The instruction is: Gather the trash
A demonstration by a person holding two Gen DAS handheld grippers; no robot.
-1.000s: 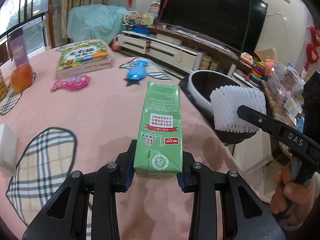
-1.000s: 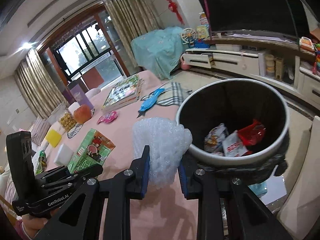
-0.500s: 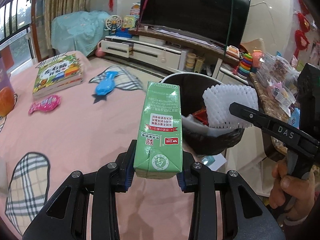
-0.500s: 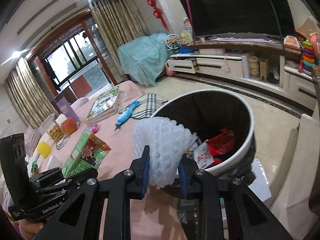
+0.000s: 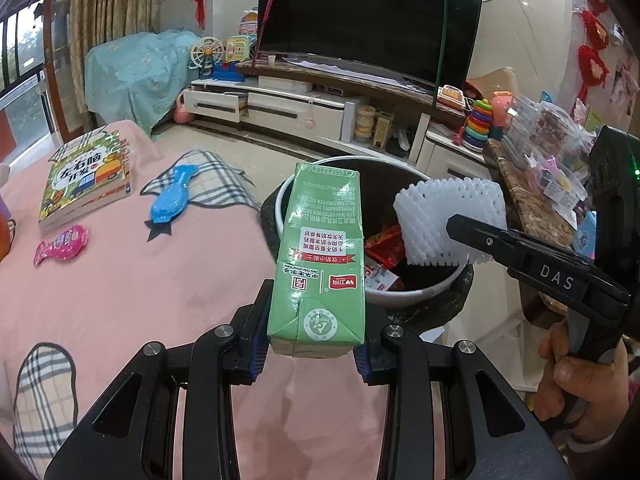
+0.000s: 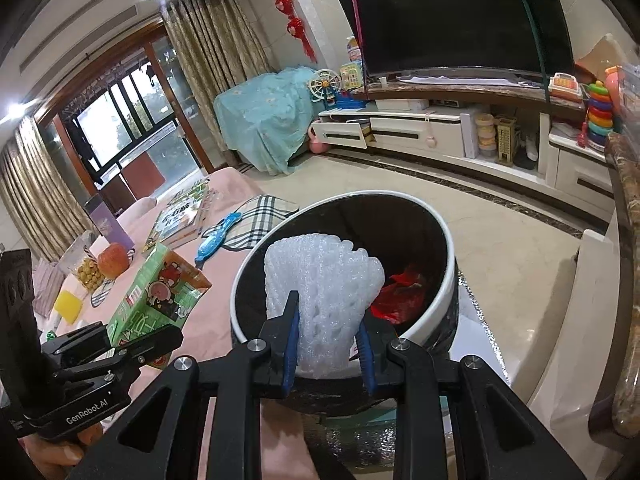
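My left gripper (image 5: 310, 354) is shut on a green milk carton (image 5: 322, 256), held over the pink table edge just short of the trash bin (image 5: 420, 290). The carton also shows in the right wrist view (image 6: 160, 294). My right gripper (image 6: 328, 344) is shut on a white foam fruit net (image 6: 322, 292), held over the near side of the bin's mouth (image 6: 446, 292). The net also shows in the left wrist view (image 5: 450, 222). Red and white wrappers (image 6: 400, 298) lie inside the bin.
On the pink tablecloth (image 5: 120, 280) lie a picture book (image 5: 86, 176), a blue fish-shaped toy (image 5: 172, 200) and a pink one (image 5: 60, 244). An apple (image 6: 114, 260) and a yellow sponge (image 6: 68, 306) sit further back. A TV cabinet (image 6: 440, 128) stands beyond the floor.
Both grippers moved toward the bin with their loads. The foam net went from beside the rim to over the bin's mouth; the carton now reaches the bin's near rim.
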